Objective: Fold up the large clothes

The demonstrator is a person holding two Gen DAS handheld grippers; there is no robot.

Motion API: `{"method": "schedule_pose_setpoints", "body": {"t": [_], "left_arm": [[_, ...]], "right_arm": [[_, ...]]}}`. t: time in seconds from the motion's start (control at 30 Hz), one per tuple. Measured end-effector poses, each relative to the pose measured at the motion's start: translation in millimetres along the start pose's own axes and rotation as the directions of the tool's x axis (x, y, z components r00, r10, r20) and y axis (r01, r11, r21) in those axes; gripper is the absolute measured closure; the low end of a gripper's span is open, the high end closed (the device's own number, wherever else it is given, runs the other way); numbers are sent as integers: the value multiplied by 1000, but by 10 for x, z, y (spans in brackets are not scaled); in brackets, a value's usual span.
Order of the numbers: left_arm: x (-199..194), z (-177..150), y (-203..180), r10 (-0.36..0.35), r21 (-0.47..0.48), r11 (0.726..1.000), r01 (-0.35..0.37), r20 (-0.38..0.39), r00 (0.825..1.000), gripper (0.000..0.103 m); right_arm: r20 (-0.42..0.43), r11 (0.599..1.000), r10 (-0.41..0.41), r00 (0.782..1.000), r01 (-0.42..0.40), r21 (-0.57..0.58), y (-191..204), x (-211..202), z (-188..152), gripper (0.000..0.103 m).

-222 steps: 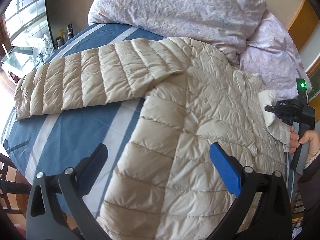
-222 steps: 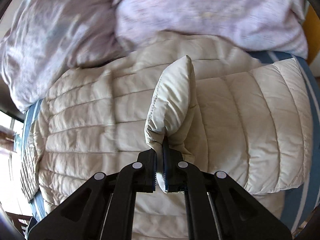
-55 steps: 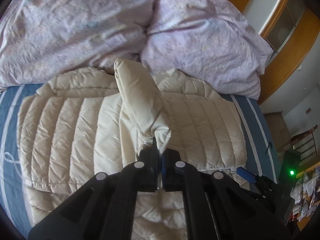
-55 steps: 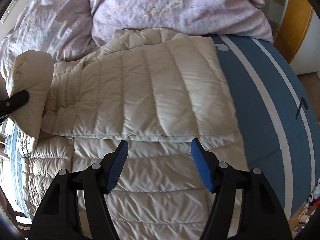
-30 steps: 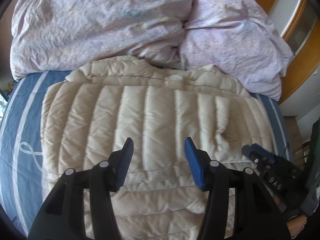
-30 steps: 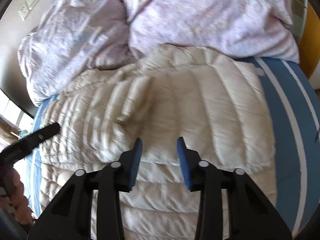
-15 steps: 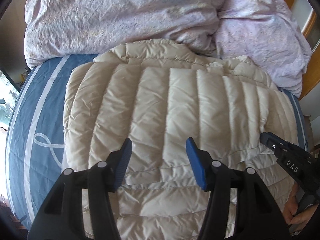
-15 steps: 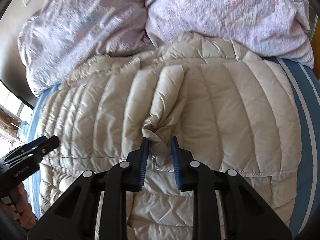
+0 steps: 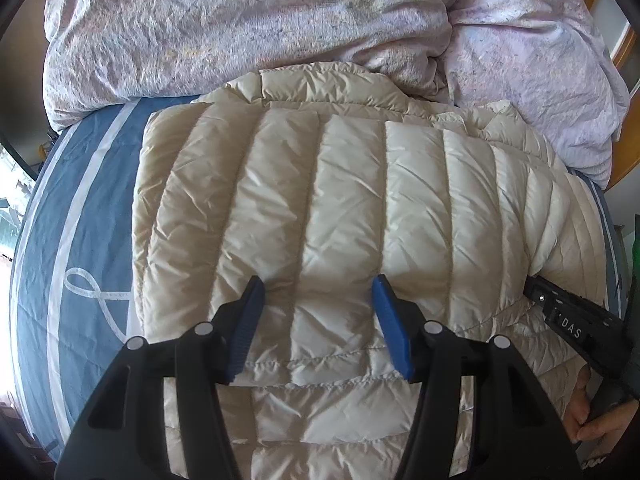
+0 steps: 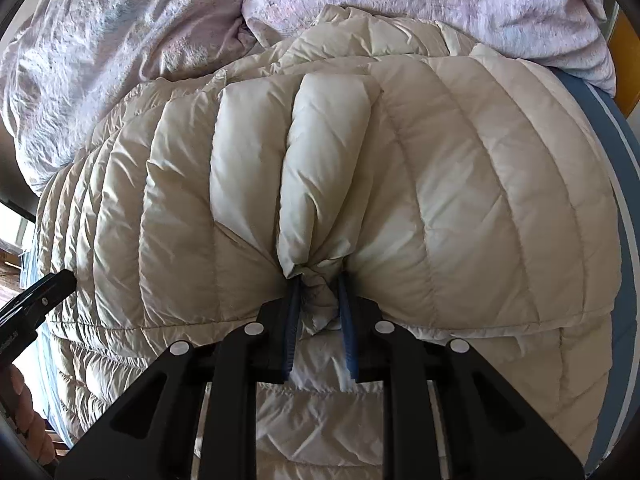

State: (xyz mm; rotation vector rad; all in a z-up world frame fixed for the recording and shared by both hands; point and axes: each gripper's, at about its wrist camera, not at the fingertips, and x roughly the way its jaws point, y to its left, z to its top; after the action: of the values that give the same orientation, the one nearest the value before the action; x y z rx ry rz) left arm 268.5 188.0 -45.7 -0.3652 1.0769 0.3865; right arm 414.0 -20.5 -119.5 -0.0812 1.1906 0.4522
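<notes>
Since the frames of a second ago, both grippers have come down closer to the folded cream down jacket (image 9: 340,208), and the right gripper (image 10: 318,300) has been closing its jaws: then they stood apart over the quilting, now they pinch a bunched ridge of the jacket's top layer at its near edge. The blue pads press the fabric from both sides, and one quilted channel puckers up ahead of them. The left gripper (image 9: 316,312) stands about half open, its fingertips at the surface of the jacket on either side of a channel, with nothing gripped; whether they touch the fabric cannot be told.

The jacket lies on the blue striped bed sheet (image 9: 52,216), its sleeves already folded in across the body, its collar end against the crumpled lilac duvet (image 9: 240,28).

Handling, as a judgement: the jacket is light, soft and highly compressible, with a smooth shell likely to slip between pads. A shallow pinch takes only the top layer. For the next fold, take hold at the near edge of the folded layer, deep enough to include a seam line, one gripper toward each side, so the layers lift together and do not slide apart.
</notes>
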Motion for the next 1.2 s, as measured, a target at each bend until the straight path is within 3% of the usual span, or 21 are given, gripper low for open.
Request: {"method": "schedule_pose_setpoints", "body": {"t": [0.17, 0.23, 0.3, 0.37, 0.57, 0.87, 1.2], "left_arm": [[-87, -56, 101, 12, 2, 1000, -12, 14, 1000, 40], [-146, -94, 174, 12, -3, 1000, -12, 18, 1000, 38], [-219, -147, 263, 11, -6, 1000, -11, 23, 1000, 37], [-299, -223, 361, 16, -4, 1000, -15, 27, 1000, 35], [-540, -604, 676, 28, -15, 1000, -27, 27, 999, 31], [-812, -1472, 1135, -11, -102, 995, 8, -27, 1000, 31], [-850, -2111, 1064, -83, -147, 987, 70, -82, 993, 31]], "right_arm": [[-24, 1000, 4, 1000, -4, -14, 16, -30, 18, 79], [-48, 998, 55, 997, -55, 13, -17, -60, 64, 70], [-48, 997, 72, 996, -70, 35, -87, -156, 68, 46], [-18, 997, 71, 997, -71, 32, -145, -307, 48, 40], [-58, 996, 88, 994, -87, 11, -428, -615, -143, 40], [-115, 991, 93, 989, -81, 104, -1486, -1094, -827, 40], [-201, 986, 114, 973, -86, 144, -2147, -1287, -1431, 40]]}}
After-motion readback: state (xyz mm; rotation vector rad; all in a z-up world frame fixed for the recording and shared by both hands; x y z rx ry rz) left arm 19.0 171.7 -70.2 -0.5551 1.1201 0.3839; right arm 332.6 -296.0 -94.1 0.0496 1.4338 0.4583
